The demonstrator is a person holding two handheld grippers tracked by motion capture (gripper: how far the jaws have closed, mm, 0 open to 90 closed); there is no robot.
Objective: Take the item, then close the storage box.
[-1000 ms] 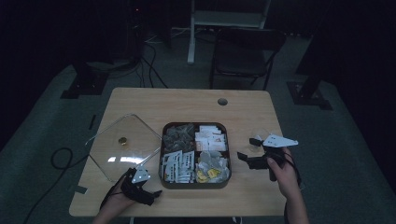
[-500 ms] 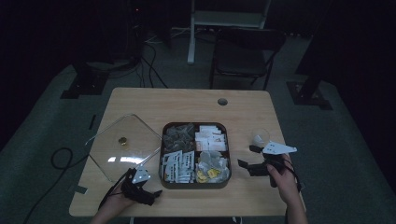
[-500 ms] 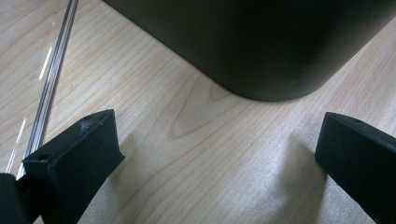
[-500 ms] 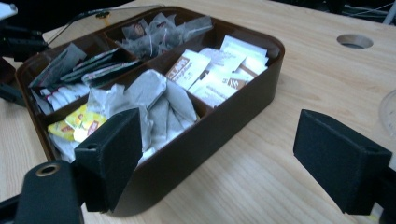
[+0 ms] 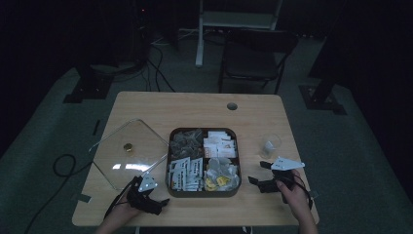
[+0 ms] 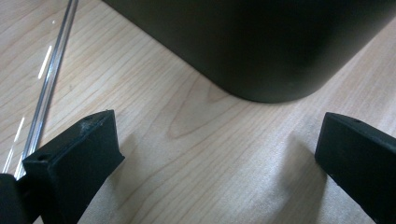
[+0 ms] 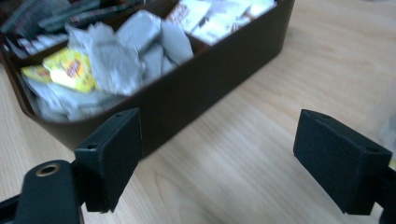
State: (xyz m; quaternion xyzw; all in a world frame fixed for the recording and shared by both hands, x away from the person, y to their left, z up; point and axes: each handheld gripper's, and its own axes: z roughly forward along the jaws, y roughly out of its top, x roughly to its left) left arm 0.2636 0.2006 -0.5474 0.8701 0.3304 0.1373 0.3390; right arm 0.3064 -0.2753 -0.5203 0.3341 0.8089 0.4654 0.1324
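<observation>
A dark square box with four compartments of tea bags and packets sits mid-table. My left gripper rests open on the wood by the box's near left corner; in the left gripper view that dark corner lies just ahead of the jaws. My right gripper is open to the right of the box, with nothing between its fingers. In the right gripper view the jaws point along the box wall, with white and yellow tea bags above it. A small clear glass holding a tea bag stands beyond the right gripper.
A clear square lid with a gold knob lies flat left of the box; its edge runs past the left jaw. The wooden table has a cable hole at the back. A chair stands behind it.
My right gripper has drawn back toward the near edge, away from the glass, which now stands free on the table. The left gripper has barely moved.
</observation>
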